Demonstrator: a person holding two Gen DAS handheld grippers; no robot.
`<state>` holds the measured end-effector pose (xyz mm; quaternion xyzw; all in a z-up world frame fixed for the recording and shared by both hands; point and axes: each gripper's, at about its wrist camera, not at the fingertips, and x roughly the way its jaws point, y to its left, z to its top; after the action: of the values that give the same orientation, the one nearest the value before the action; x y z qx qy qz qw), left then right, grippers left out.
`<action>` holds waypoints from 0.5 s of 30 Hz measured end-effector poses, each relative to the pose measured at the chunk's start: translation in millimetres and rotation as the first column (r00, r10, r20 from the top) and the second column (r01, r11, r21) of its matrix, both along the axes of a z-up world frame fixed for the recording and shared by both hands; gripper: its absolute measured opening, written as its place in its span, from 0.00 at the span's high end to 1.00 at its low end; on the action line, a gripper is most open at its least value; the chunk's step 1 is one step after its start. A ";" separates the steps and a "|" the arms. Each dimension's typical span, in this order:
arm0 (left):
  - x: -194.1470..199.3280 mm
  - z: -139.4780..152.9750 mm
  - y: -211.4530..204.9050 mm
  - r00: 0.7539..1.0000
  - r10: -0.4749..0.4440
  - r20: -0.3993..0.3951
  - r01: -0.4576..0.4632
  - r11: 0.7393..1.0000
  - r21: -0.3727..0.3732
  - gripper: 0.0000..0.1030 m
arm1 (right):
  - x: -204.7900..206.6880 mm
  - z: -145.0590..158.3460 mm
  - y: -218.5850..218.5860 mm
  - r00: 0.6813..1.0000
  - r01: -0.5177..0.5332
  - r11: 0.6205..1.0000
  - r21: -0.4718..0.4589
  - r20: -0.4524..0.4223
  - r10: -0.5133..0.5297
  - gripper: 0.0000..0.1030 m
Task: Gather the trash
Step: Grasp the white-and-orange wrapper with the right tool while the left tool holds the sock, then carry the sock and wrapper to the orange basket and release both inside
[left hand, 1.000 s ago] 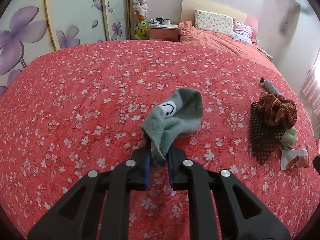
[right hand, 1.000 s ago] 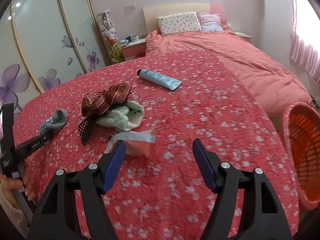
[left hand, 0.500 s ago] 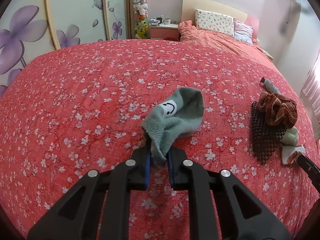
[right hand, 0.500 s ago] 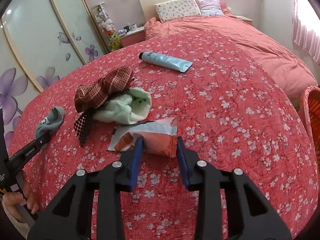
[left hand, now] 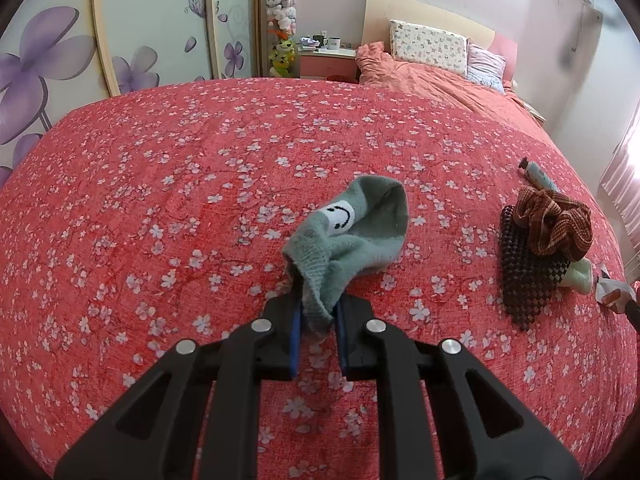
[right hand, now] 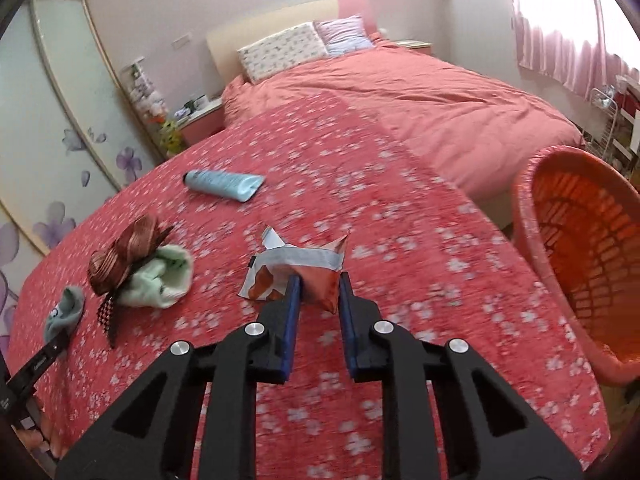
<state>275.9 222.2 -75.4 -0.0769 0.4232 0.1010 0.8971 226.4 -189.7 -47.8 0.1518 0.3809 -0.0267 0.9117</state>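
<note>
My right gripper (right hand: 318, 296) is closing on the snack wrapper (right hand: 298, 276) at frame centre, while my left gripper (left hand: 316, 314) clamps the sock (left hand: 348, 236); the thin foil may slip before the basket (right hand: 576, 248).

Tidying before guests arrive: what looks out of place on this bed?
A torn snack wrapper between the right gripper's closing jaws, a blue tube, and a scrunchie heaped on a pale sock litter the bedspread.

I see a crumpled orange-and-white snack wrapper (right hand: 298, 270), torn open, lifted slightly off the red floral bedspread (right hand: 400, 240). An orange laundry basket (right hand: 532, 216) stands empty beside the bed.
</note>
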 end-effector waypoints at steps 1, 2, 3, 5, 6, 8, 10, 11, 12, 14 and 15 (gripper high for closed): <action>0.2 -0.1 0.0 1.000 0.000 0.000 0.000 1.000 0.000 0.86 | -0.3 -0.6 -2.0 1.000 0.002 1.000 0.002 0.002 -0.002 0.82; 0.3 -0.1 -0.1 1.000 0.000 0.000 0.000 1.000 0.001 0.86 | -1.4 -0.9 -3.5 1.000 0.001 1.000 0.005 0.004 -0.001 0.82; 0.2 0.0 -0.7 1.000 0.000 -0.001 0.000 1.000 0.004 0.86 | -2.4 -1.3 -5.4 1.000 -0.002 1.000 0.003 0.005 0.002 0.82; 0.1 0.2 -0.9 1.000 -0.001 -0.003 0.001 1.000 0.015 0.85 | -2.7 -2.2 -6.0 1.000 -0.005 1.000 -0.002 0.004 0.005 0.83; 0.5 0.4 -2.3 1.000 -0.004 -0.005 0.005 1.000 0.023 0.83 | -2.8 -1.9 -6.9 1.000 -0.007 1.000 -0.003 0.004 0.007 0.83; 2.1 0.9 -7.2 1.000 -0.017 -0.008 0.017 0.999 0.036 0.77 | -3.9 -2.0 -5.6 1.000 -0.011 1.000 -0.011 0.003 0.011 0.83; 3.2 1.0 -9.6 1.000 -0.022 -0.011 0.022 0.999 0.048 0.75 | -3.5 -2.8 -5.8 1.000 -0.016 1.000 -0.014 0.002 0.016 0.83; 3.5 1.2 -9.7 1.000 -0.023 -0.009 0.023 0.999 0.047 0.75 | -3.7 -2.9 -6.0 1.000 -0.018 1.000 -0.016 0.001 0.018 0.83; 3.9 1.7 -9.0 1.000 -0.022 -0.007 0.022 0.999 0.044 0.78 | -4.0 -2.6 -6.2 1.000 -0.020 1.000 -0.015 0.001 0.020 0.84; 3.6 2.7 -6.4 1.000 -0.019 0.002 0.019 0.999 0.035 0.87 | -6.1 -0.9 -7.9 1.000 -0.024 1.000 -0.011 0.007 0.024 0.84; 3.0 3.4 -5.0 1.000 -0.024 0.008 0.024 0.999 0.028 0.88 | -8.0 1.8 -9.2 0.999 -0.028 1.000 -0.009 0.015 0.028 0.85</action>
<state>278.9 217.1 -72.0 -0.0597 0.4190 0.0960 0.9009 218.4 -198.9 -46.1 0.1425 0.3761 -0.0146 0.9154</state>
